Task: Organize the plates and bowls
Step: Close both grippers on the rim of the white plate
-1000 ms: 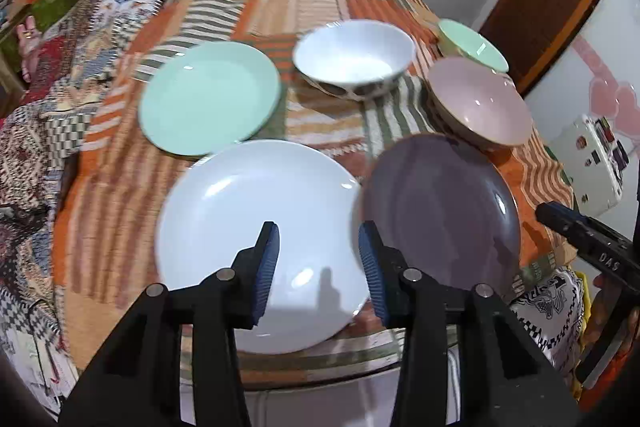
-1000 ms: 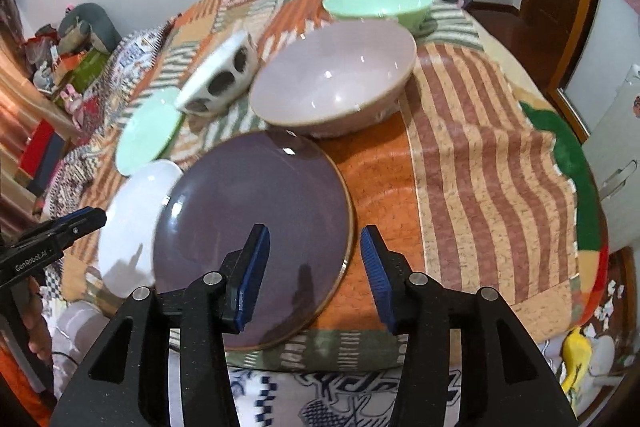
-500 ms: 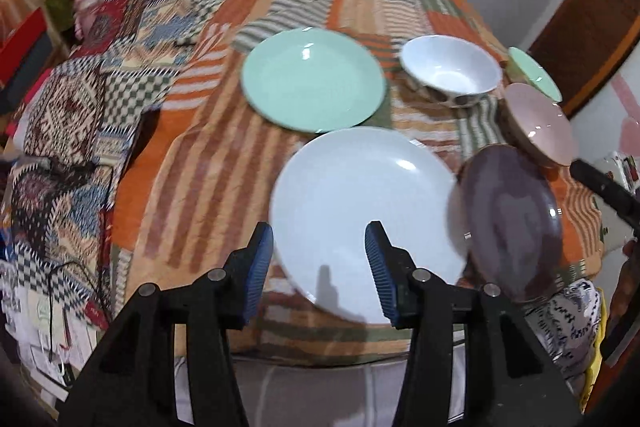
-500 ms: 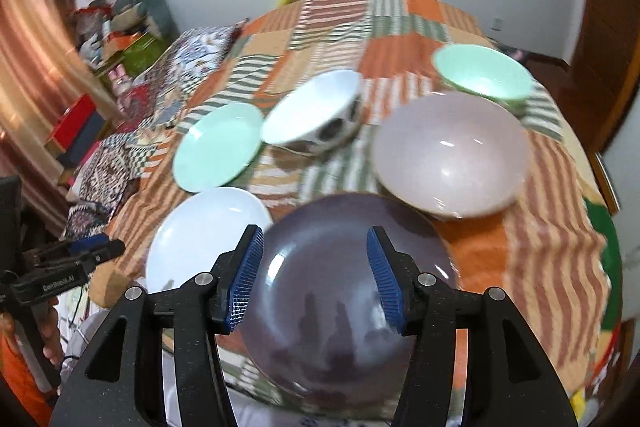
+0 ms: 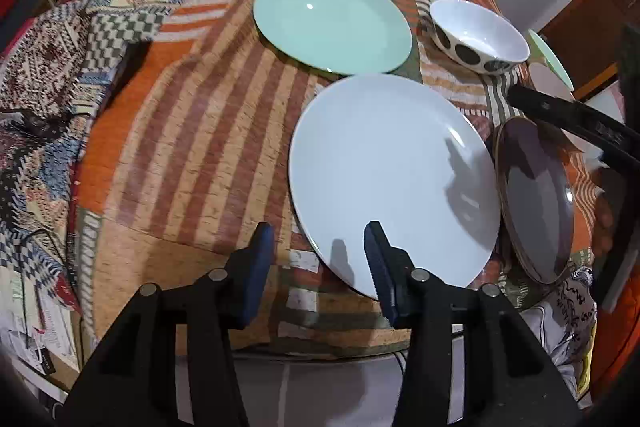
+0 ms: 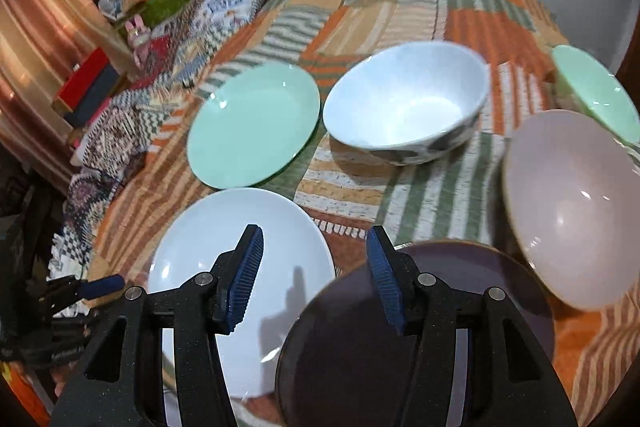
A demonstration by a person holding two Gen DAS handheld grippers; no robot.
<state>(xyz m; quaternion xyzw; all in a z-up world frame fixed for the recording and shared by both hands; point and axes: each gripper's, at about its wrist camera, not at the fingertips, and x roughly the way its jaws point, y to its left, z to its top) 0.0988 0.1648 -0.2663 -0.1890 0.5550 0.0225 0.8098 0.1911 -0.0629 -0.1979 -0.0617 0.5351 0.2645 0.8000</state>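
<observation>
Six dishes sit on a patchwork-covered surface point(image 5: 188, 131) as both grippers hover over its near edge, jaws apart and holding nothing. The left gripper point(image 5: 318, 267) now hangs at the near-left rim of the white plate point(image 5: 392, 175); a second ago it was centred between that plate and the dark purple plate point(image 5: 536, 203), and the view has since swung left, pushing the purple plate to the right edge of frame. The mint-green plate point(image 5: 332, 21) lies just beyond the white one, the polka-dot bowl point(image 5: 478, 37) to its right.

The right gripper point(image 6: 314, 275) has likewise shifted left: a second ago it straddled the purple plate point(image 6: 460, 307) alone; now its left jaw is over the white plate point(image 6: 240, 259) and its right jaw over the purple plate's far-left rim. Beyond it stand the mint-green plate point(image 6: 254, 123) and the polka-dot bowl point(image 6: 406, 103), with the pink bowl point(image 6: 572, 203) at right and the mint-green bowl point(image 6: 600, 91) behind it. The dishes themselves appear to lie where they lay before.
</observation>
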